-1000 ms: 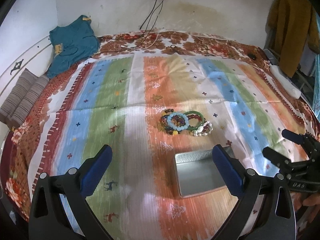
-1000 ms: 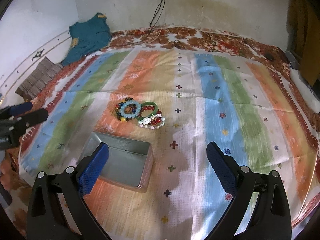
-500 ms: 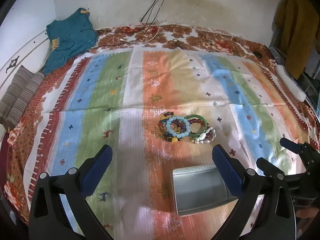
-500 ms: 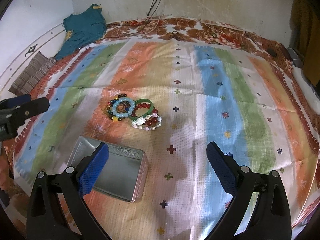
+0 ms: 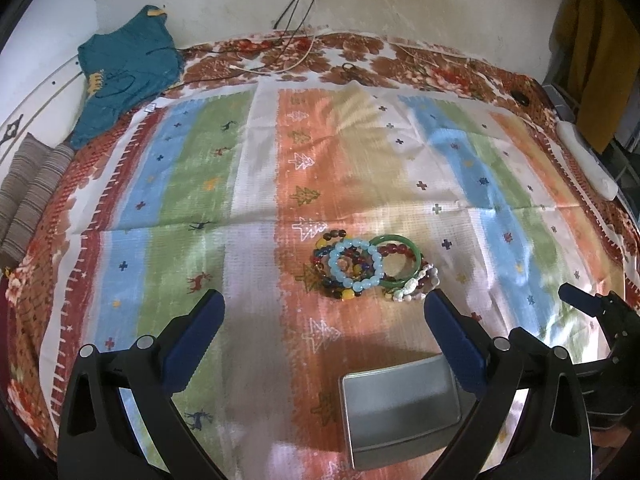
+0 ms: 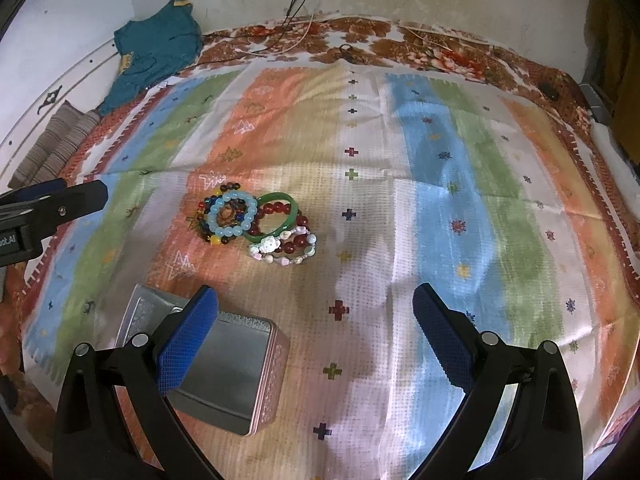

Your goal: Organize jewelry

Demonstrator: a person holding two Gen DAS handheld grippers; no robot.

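A pile of bracelets (image 5: 368,270) lies on the striped cloth: a light blue bead one (image 6: 232,216), a green bangle (image 6: 280,216), dark red beads and a white shell one (image 6: 284,250). An open silver tin (image 5: 400,404) sits in front of the pile; it also shows in the right wrist view (image 6: 224,376). My left gripper (image 5: 324,340) is open and empty, above the cloth short of the pile. My right gripper (image 6: 316,336) is open and empty, to the right of the tin.
The striped cloth (image 5: 200,184) covers a floral bedspread (image 5: 360,56). A teal garment (image 5: 128,68) and striped cushion (image 5: 28,184) lie far left. Cables (image 5: 296,8) hang on the back wall. A white object (image 5: 588,160) lies at the right edge.
Both grippers have moved forward toward the bracelet pile; the pile and tin sit lower and nearer in both views. Both stay open and empty.
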